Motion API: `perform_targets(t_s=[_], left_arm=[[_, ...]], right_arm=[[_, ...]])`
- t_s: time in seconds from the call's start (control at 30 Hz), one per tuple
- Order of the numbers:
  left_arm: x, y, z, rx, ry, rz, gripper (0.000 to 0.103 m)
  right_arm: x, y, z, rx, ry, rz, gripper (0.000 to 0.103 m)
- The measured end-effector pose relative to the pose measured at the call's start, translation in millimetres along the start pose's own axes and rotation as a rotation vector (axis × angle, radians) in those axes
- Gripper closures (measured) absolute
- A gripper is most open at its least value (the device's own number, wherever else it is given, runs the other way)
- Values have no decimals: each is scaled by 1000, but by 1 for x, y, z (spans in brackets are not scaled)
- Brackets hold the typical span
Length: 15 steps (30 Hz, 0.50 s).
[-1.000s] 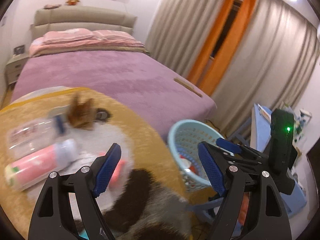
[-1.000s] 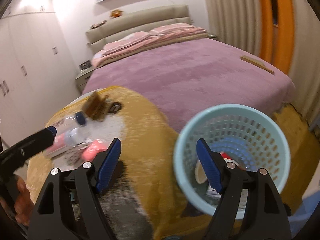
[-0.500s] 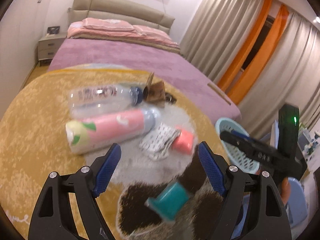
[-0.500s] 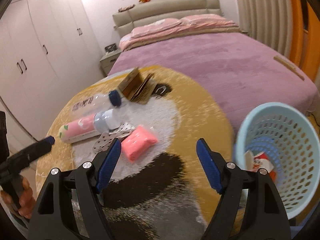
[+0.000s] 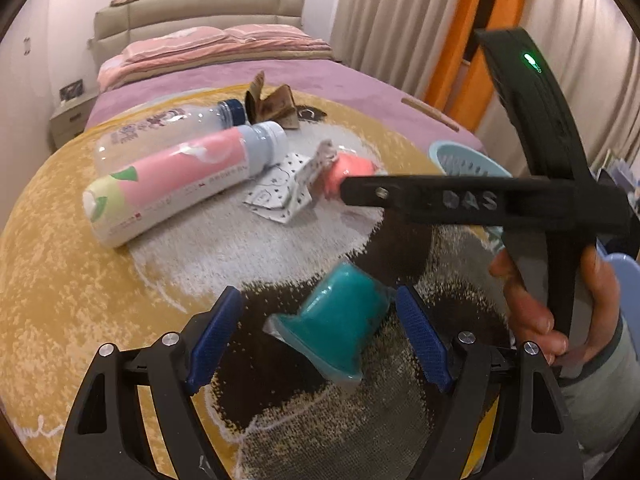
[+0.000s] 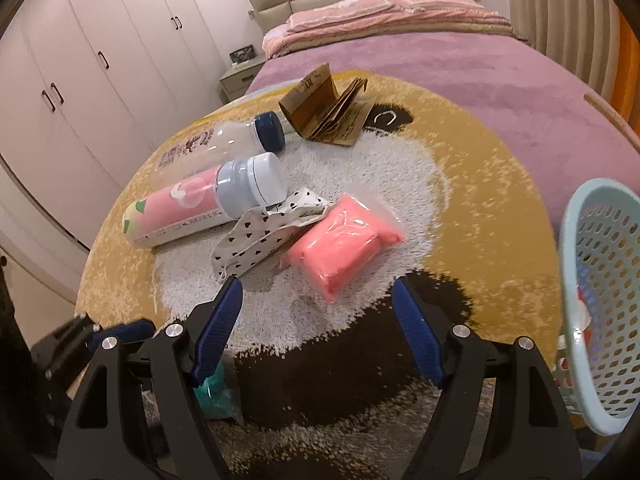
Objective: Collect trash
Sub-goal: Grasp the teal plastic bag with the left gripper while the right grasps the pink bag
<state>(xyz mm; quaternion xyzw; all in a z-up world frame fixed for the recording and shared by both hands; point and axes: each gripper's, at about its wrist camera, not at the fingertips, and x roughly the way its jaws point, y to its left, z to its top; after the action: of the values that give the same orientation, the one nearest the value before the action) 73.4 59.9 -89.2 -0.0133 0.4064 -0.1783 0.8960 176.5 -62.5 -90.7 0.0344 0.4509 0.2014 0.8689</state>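
Observation:
Trash lies on a round yellow rug. A teal packet (image 5: 340,324) lies between the open jaws of my left gripper (image 5: 320,336); it also shows in the right wrist view (image 6: 216,394). A pink packet (image 6: 344,246) lies just ahead of my open right gripper (image 6: 316,320), whose finger crosses the left wrist view (image 5: 440,200). Beyond lie a spotted wrapper (image 6: 260,236), a pink bottle (image 6: 208,208), a clear bottle (image 6: 224,140) and a brown folded paper (image 6: 328,110). The light blue basket (image 6: 600,300) stands at the right.
The rug (image 6: 480,184) lies beside a purple bed (image 6: 480,64). White wardrobes (image 6: 100,60) stand on the left and a nightstand (image 6: 240,76) by the bed head. Curtains (image 5: 400,20) hang at the right.
Both grippers swung left from the basket toward the trash and came closer. The teal packet now sits between the left jaws, the pink packet just before the right jaws.

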Motion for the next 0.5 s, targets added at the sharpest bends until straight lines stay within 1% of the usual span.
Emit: perform_targets(t_s=[0.07, 0.17, 0.3, 0.37, 0.47, 0.5], left_arm=[[3, -3, -1, 9, 7, 3, 25], [9, -6, -1, 27, 22, 29, 25], [16, -11, -5, 28, 41, 15, 27], [18, -14, -7, 34, 45, 20, 27], [19, -18, -8, 49, 44, 34, 32], [19, -19, -8, 53, 44, 38, 35]], right_arm=[[6, 1, 2, 4, 15, -11, 30], [15, 1, 7, 20, 33, -23, 30], [20, 5, 12, 18, 22, -45, 30], [22, 7, 14, 10, 14, -66, 33], [24, 9, 15, -9, 3, -107, 42], [24, 8, 15, -16, -1, -123, 48]])
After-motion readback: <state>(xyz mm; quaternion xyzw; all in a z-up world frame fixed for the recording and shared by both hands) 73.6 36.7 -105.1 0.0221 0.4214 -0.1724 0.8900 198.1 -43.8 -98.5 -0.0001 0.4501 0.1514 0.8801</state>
